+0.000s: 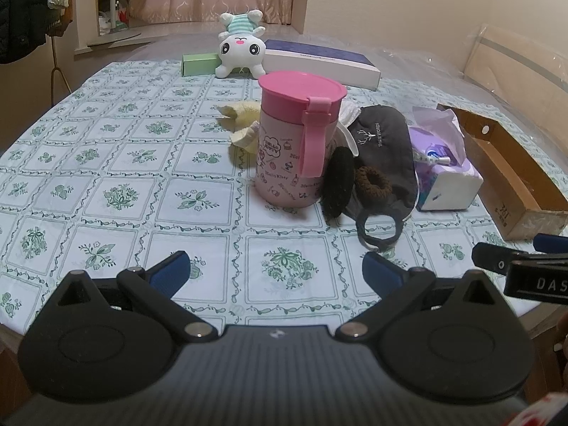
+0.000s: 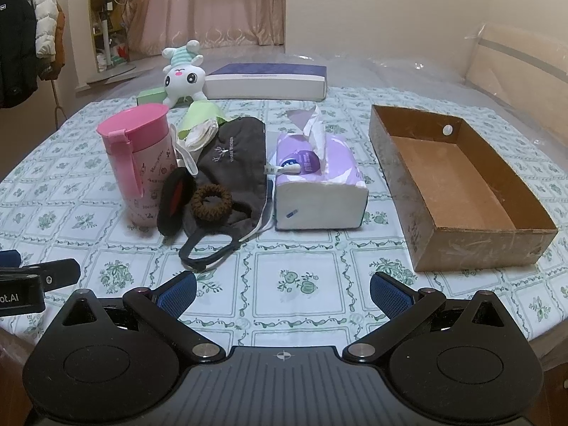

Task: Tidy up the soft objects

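Brown hair tie (image 2: 211, 201) lies beyond right claw (image 2: 283, 293).

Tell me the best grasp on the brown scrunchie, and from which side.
Pinch one side of the brown scrunchie's ring, one finger in the hole and one outside, coming down from above. It lies flat on the dark face mask, so a side approach would likely snag fabric. The right gripper is open and has a clear path; the pink cup crowds the left side.
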{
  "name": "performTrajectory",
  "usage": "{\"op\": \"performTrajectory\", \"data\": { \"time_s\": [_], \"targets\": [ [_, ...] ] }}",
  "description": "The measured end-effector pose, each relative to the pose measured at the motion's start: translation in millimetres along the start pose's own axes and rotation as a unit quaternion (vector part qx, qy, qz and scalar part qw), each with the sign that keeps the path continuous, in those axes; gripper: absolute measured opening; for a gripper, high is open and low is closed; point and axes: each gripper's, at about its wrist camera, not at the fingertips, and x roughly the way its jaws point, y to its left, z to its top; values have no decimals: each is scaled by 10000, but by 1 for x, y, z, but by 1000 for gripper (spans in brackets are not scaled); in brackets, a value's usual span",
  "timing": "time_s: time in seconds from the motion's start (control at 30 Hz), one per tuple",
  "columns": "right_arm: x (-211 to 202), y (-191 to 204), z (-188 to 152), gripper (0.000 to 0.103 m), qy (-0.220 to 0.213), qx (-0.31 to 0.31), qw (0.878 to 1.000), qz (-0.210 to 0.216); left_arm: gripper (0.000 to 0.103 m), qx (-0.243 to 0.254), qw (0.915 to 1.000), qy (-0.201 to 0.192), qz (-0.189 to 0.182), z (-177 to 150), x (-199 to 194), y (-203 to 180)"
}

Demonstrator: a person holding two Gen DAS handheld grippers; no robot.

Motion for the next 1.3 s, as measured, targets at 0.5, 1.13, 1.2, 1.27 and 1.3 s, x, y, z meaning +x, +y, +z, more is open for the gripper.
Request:
{"op": "performTrajectory", "data": {
  "time_s": [0.5, 1.13, 1.2, 1.27, 1.3],
  "targets": [
    [1, 0, 1, 103, -1, -2, 10000, 1, 103, 26, 10000, -26, 13, 5, 2, 1],
    [11, -2, 1, 103, -17, 51, 10000, -10, 103, 157, 9998, -140, 70, 12, 14, 3],
    [12, -3, 1, 103, -26, 50, 10000, -10, 103, 147, 9998, -149, 66, 14, 16, 4],
    [12, -3, 1, 103, -27, 54, 10000, -8, 102, 149, 9998, -147, 31, 15, 19, 5],
    [14, -3, 1, 103, -24, 55, 10000, -14, 102, 153, 9998, -147, 21, 15, 20, 6]
  ]
}}
